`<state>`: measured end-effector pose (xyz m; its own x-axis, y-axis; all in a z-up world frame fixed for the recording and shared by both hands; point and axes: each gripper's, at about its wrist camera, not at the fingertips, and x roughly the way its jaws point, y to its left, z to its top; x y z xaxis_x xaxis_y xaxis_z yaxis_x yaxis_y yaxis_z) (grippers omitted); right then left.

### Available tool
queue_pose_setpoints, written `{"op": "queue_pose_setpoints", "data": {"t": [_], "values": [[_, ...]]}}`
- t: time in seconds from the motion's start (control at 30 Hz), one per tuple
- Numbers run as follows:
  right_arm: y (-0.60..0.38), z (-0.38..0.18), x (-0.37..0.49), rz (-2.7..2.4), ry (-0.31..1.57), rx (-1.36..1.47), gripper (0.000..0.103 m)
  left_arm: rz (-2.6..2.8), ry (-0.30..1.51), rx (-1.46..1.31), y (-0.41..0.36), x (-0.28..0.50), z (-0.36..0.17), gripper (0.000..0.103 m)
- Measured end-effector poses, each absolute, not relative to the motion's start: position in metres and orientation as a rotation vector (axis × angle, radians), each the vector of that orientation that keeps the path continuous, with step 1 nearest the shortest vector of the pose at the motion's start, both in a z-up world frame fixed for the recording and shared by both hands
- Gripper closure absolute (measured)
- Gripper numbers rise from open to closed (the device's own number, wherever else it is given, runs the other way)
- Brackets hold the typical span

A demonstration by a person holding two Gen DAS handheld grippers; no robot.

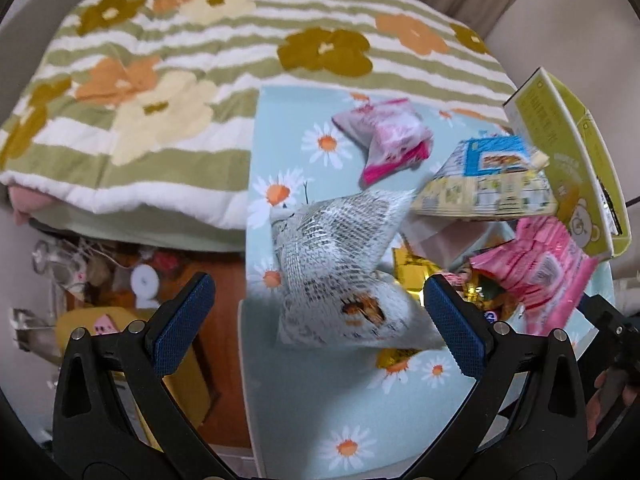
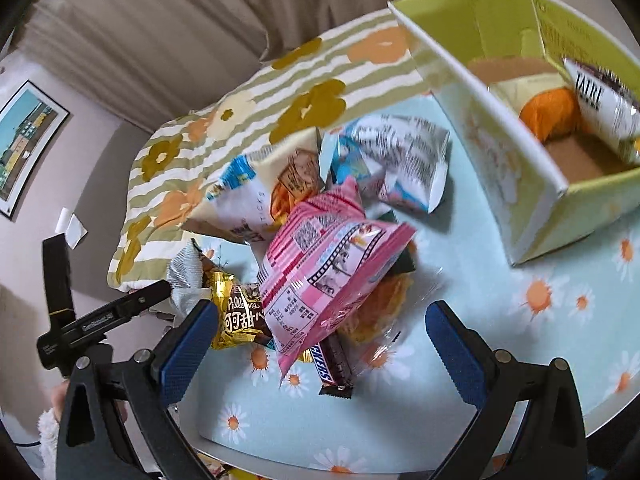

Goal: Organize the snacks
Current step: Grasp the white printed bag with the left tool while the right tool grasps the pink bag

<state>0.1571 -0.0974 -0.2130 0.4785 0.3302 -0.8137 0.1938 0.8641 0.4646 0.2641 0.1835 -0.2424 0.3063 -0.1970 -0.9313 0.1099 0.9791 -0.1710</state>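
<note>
Snacks sit heaped on the daisy-print tabletop — a pink packet on top, a Snickers bar under its edge. Left tongs gape apart around a white printed bag, not gripping it. Right tongs also stand wide, empty. Nearby, the green box holds a white packet.

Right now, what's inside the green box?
The green box holds an orange round snack and a white packet on its brown floor; anything beneath them is hidden.
</note>
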Motion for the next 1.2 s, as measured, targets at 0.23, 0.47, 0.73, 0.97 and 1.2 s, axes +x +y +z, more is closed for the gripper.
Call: {"op": "queue_pose_setpoints", "data": {"t": [0.23, 0.47, 0.73, 0.97, 1.2], "values": [[-0.092, -0.222, 0.172, 0.073, 1.077, 0.545, 0.000, -0.238, 1.307, -0.117, 0.185, 0.274, -0.272, 0.010], [-0.092, -0.227, 0.181, 0.057, 1.079, 0.551, 0.000, -0.263, 1.329, -0.124, 0.179, 0.273, -0.286, 0.036], [-0.095, -0.234, 0.187, 0.038, 1.083, 0.560, 0.004, -0.259, 1.310, -0.117, 0.176, 0.267, -0.281, 0.044], [-0.095, -0.240, 0.197, 0.056, 1.090, 0.557, 0.008, -0.248, 1.266, -0.071, 0.171, 0.263, -0.268, 0.044], [-0.084, -0.236, 0.204, 0.112, 1.084, 0.527, 0.031, -0.254, 1.247, -0.071, 0.174, 0.263, -0.260, 0.044]]}}
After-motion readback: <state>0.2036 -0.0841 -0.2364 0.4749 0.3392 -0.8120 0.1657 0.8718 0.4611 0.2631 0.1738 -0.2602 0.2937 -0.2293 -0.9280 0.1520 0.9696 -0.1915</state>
